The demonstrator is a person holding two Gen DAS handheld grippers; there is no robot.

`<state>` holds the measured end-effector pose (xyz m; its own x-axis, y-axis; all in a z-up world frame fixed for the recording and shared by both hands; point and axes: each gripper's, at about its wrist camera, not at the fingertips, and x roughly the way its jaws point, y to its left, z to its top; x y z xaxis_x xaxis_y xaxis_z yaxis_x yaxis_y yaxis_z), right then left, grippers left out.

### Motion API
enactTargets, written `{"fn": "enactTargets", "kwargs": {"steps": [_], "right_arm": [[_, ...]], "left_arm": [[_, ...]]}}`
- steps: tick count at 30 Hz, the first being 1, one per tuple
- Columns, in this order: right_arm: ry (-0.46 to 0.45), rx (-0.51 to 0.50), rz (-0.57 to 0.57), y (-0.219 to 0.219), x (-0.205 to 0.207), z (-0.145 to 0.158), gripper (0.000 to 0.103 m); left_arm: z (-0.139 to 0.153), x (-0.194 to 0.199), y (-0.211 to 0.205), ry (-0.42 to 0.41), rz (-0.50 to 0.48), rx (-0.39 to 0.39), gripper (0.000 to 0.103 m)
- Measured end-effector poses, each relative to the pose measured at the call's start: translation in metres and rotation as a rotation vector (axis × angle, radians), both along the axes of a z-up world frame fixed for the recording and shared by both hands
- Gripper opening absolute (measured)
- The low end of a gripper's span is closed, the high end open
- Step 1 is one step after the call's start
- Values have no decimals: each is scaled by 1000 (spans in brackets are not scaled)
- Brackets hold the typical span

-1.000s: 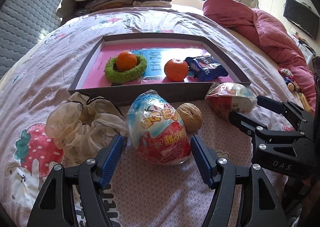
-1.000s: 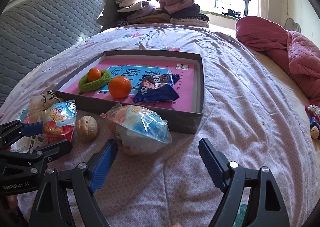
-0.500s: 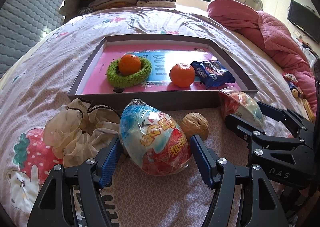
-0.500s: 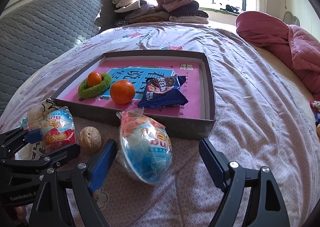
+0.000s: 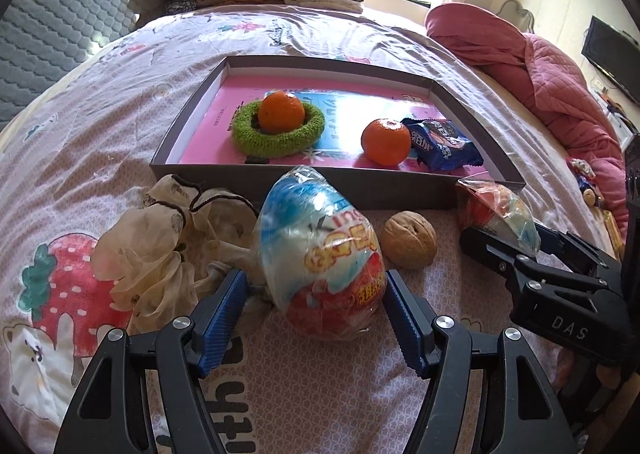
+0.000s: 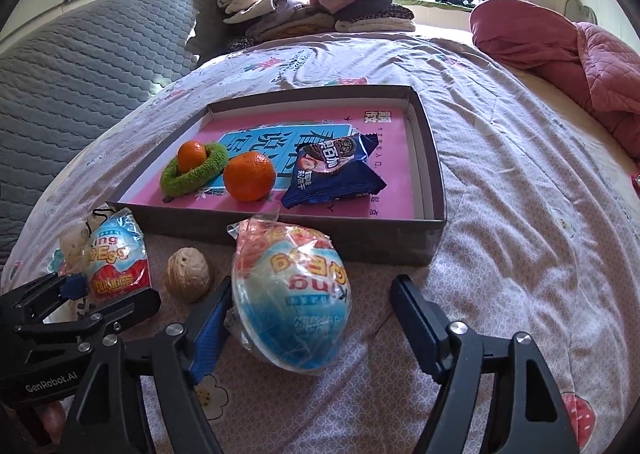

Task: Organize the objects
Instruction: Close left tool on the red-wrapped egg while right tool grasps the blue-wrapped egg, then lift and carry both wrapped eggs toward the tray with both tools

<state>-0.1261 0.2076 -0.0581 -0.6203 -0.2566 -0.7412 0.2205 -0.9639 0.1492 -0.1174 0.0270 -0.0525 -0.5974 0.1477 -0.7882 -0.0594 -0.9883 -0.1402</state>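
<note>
Eggs: one wrapped egg (image 5: 320,254) is framed, unpinched, between the wide left gripper (image 5: 316,306) fingers, another (image 6: 292,294) inside the closing right gripper (image 6: 310,318), long axes toward the tray (image 5: 360,190).

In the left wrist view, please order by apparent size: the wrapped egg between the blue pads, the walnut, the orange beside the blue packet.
1. Wrapped egg, clearly largest, though nearest the camera.
2. Walnut and orange look alike; the orange lies farther, so unranked.
</note>
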Motion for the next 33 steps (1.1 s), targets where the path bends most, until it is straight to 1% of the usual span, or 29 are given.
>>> {"fn": "enactTargets", "kwargs": {"steps": [1, 5, 6, 7, 9, 14, 20, 25, 33], "right_arm": [[1, 0, -2, 0, 0, 0, 69], [-1, -2, -9, -1, 1, -1, 60], [0, -4, -10, 0, 1, -1, 56], [0, -7, -10, 0, 1, -1, 54], [4, -9, -13, -1, 1, 0, 54], [17, -9, -21, -4, 3, 0, 53], [39, -24, -25, -4, 6, 3, 53], [56, -43, -31, -2, 8, 8, 53], [80, -47, -30, -2, 12, 15, 53]], "left_arm": [[0, 1, -1, 2, 0, -2, 67], [1, -1, -5, -8, 3, 14, 60], [1, -3, -6, -11, 4, 20, 55], [1, -4, -7, -15, 7, 20, 51], [2, -7, -9, -20, 9, 27, 46], [4, -12, -10, -17, 4, 48, 44], [7, -10, -10, 26, -6, 65, 43], [13, -6, -8, 49, -18, 58, 43], [21, 0, -7, 77, -24, 48, 43]]}}
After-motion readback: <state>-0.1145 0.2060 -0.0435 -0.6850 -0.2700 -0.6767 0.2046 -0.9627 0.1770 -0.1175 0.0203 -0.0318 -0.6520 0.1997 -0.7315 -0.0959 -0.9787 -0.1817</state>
